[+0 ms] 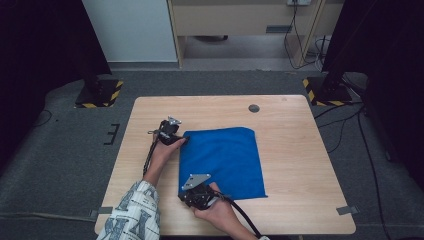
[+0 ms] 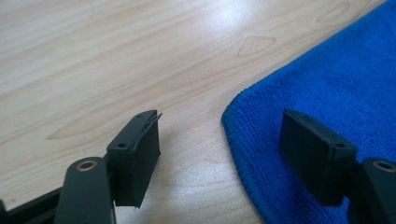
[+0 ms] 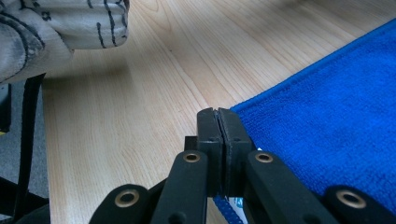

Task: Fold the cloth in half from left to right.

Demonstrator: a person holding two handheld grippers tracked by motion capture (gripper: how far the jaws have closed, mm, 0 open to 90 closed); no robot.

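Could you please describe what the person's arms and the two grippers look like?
Both grippers, left gripper and right gripper, are black with brass-coloured rivets, a grey three-cornered plate on top and a black trailing cable. The left sleeve is white with dark printed markings.

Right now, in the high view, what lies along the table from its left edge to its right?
Bare table → left gripper at the cloth's far left corner → blue cloth → bare table again, out to the right edge.
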